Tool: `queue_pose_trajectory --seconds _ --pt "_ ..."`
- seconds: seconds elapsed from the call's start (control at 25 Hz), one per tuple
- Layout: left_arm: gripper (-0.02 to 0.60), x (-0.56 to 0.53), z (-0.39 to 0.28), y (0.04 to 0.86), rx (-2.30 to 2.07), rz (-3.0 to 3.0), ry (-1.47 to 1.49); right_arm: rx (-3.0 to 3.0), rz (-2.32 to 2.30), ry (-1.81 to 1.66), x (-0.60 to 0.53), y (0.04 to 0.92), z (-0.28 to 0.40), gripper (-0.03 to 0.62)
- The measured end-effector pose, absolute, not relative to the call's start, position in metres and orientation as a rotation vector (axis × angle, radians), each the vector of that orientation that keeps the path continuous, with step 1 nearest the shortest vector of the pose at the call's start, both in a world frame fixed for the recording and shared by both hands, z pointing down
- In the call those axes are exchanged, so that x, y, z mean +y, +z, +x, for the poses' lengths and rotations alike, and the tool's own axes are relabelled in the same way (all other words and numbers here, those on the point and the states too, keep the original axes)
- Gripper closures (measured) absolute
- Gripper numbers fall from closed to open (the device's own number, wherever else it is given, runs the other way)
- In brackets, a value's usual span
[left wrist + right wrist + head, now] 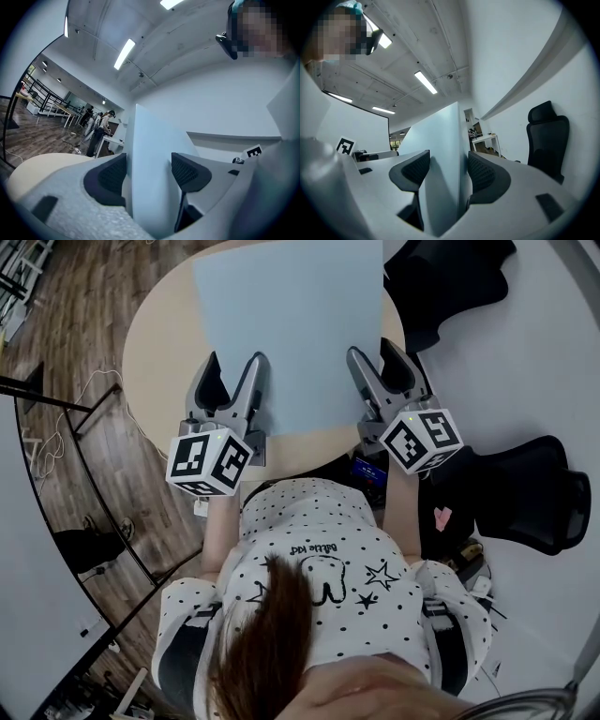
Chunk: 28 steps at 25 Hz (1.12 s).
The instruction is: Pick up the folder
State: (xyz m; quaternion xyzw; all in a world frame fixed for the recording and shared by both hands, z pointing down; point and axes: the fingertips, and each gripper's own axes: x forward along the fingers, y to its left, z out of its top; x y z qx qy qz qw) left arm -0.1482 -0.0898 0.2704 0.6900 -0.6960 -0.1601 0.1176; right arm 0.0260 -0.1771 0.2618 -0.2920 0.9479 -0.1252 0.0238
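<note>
Though there's just 1 pale-blue folder, held above 1 beige table w/ 2 black chairs off to the R, 2 tools grip its near edge, L gripper & R gripper, each w/ jaws nearly together, pinching it.
</note>
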Motion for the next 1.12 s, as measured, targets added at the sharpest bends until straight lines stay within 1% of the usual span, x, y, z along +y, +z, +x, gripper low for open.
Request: queue_pose_trajectory --seconds 1.12 --pt "0.285 -0.084 -0.15 0.253 -2.058 2.044 -0.513 2.903 -0.894 -0.327 -0.171 0.24 0.025 0.347"
